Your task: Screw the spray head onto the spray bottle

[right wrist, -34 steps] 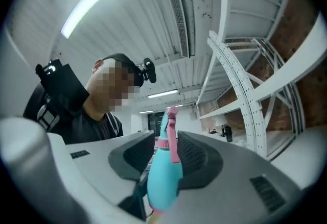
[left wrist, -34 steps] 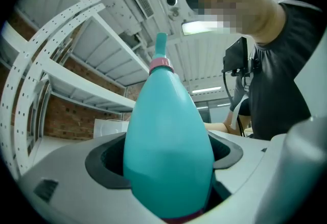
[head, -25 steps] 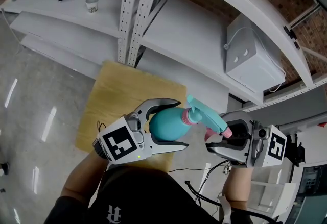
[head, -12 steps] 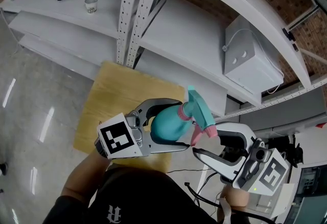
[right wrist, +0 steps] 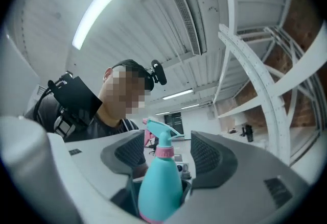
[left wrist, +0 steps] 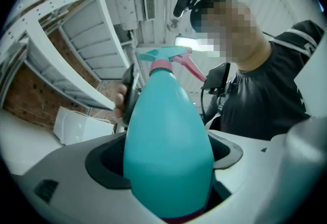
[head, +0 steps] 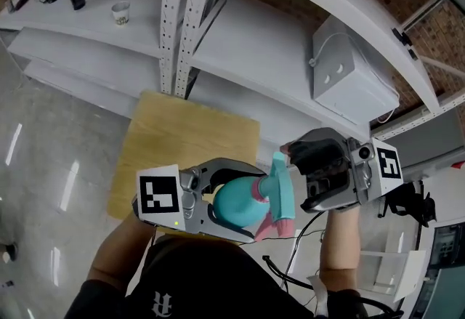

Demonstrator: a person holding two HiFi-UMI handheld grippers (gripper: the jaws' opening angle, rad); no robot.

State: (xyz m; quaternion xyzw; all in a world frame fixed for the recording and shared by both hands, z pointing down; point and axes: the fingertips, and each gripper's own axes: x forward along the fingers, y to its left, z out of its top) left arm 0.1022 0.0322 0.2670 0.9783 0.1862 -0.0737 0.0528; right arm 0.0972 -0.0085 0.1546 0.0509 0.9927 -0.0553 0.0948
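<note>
My left gripper (head: 256, 206) is shut on the teal spray bottle (head: 234, 206), whose body fills the left gripper view (left wrist: 168, 151). The teal spray head (head: 280, 181) sits on the bottle's pink collar, its pink trigger hanging down towards me. Just right of the spray head is my right gripper (head: 298, 176), clear of it. Its jaws have just been opening and stand wide. In the right gripper view the bottle (right wrist: 159, 187) and spray head (right wrist: 157, 131) show between the pads (right wrist: 127, 154) without touching them.
A small wooden table (head: 182, 139) lies below the grippers on a grey floor. White shelving (head: 171, 19) runs behind it, with a white box (head: 349, 70) and a paper cup (head: 120, 14) on its shelves. Cables hang near my right arm.
The right gripper let go of the spray head's trigger, opened and moved up and to the right. The left gripper rolled the bottle, so the trigger swung downward.
</note>
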